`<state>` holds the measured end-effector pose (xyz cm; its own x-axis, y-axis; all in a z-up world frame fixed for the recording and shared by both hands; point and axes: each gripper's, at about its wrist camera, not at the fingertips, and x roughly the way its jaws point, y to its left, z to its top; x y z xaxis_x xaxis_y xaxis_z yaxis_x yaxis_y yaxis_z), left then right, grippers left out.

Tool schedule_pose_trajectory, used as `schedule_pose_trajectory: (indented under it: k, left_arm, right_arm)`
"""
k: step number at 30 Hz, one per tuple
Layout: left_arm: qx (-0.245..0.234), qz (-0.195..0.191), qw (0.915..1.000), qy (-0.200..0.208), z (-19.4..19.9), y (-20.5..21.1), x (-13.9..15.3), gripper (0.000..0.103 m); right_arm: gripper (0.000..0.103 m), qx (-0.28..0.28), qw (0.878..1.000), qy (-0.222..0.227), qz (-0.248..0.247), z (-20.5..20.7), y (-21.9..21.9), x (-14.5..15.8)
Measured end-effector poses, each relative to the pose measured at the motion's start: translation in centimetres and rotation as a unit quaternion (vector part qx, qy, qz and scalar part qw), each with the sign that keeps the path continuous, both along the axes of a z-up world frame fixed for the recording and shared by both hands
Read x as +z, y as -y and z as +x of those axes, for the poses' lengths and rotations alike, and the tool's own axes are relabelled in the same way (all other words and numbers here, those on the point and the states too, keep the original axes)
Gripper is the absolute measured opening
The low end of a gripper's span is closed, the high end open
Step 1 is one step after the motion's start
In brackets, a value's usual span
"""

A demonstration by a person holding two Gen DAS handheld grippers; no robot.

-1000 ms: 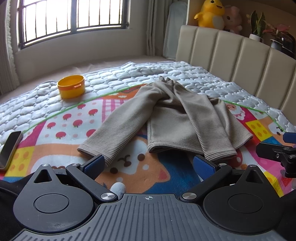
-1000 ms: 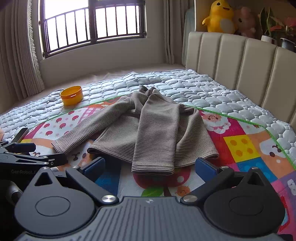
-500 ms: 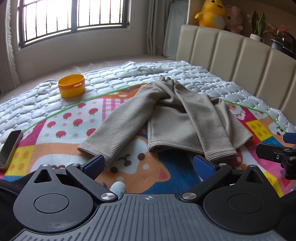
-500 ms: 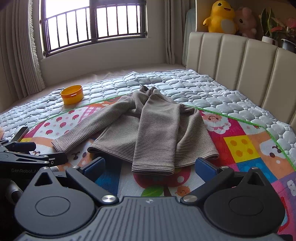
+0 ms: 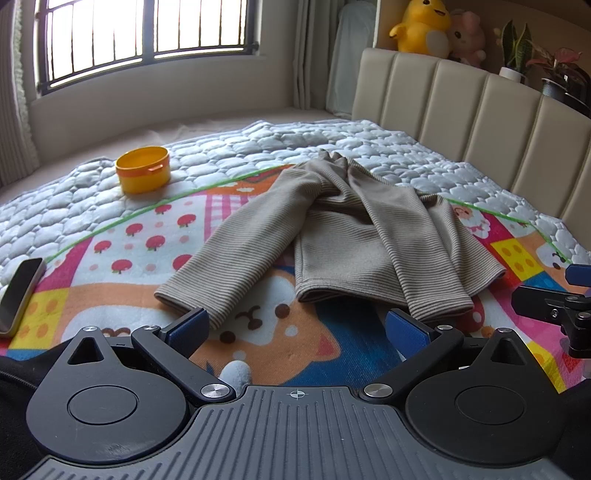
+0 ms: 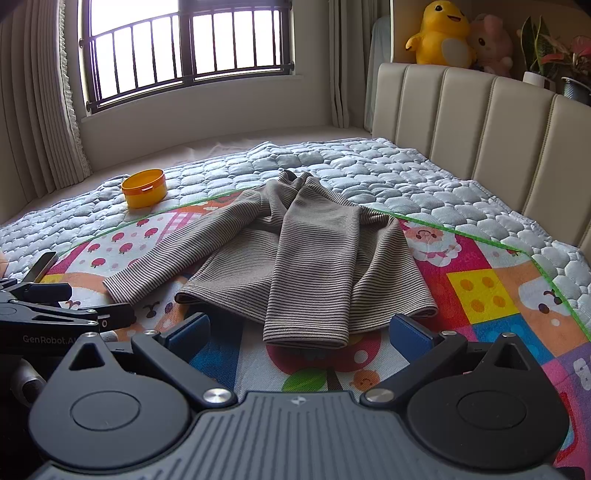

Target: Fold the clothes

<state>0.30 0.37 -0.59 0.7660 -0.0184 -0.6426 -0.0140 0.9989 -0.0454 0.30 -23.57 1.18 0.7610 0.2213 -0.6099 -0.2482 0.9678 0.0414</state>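
Striped knit top (image 5: pixel 373 236), in thin brown and beige bands, lies flat on a bright cartoon-print play mat (image 5: pixel 122 243), its collar toward the far end and its hem toward the cameras. One long sleeve (image 5: pixel 236 254) stretches out diagonally to the left, its cuff just ahead of the left gripper (image 5: pixel 295 326); the other sleeve (image 6: pixel 314 266) is folded down over the body, its cuff just past the hem. The fabric looks smooth, with a few creases gathered near the collar.

The mat covers the near part of a quilted grey-white bed cover (image 5: pixel 295 147), with a green border where they meet. A round yellow container (image 5: pixel 143 174) stands on the quilt, well apart from the top, and a phone (image 5: pixel 19 295) lies at the mat's left edge. A padded beige headboard (image 6: pixel 480 122) runs along the right side, with a yellow plush duck (image 6: pixel 441 35), a pink plush toy (image 6: pixel 493 38) and potted plants (image 5: pixel 517 51) on the ledge behind it. A barred window (image 6: pixel 188 51) with curtains fills the far wall.

Both the left gripper and the right gripper (image 6: pixel 299 334) hover low over the mat, near the hem, jaws spread wide and holding nothing.
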Motion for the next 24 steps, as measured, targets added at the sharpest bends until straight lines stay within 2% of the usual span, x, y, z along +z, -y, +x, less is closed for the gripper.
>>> schedule_pose_trajectory:
  k: [17,24]
  left_arm:
    - [0.000,0.001,1.0000,-0.005,0.06,0.05,-0.06,0.103]
    - [-0.005,-0.006,0.9997,-0.023,0.52,-0.13,-0.34,0.103]
  right_arm:
    - [0.103,0.002,1.000,-0.005,-0.001,0.12,-0.23,0.01]
    - [0.103,0.010,1.000,-0.028,0.006,0.54,-0.22,-0.03]
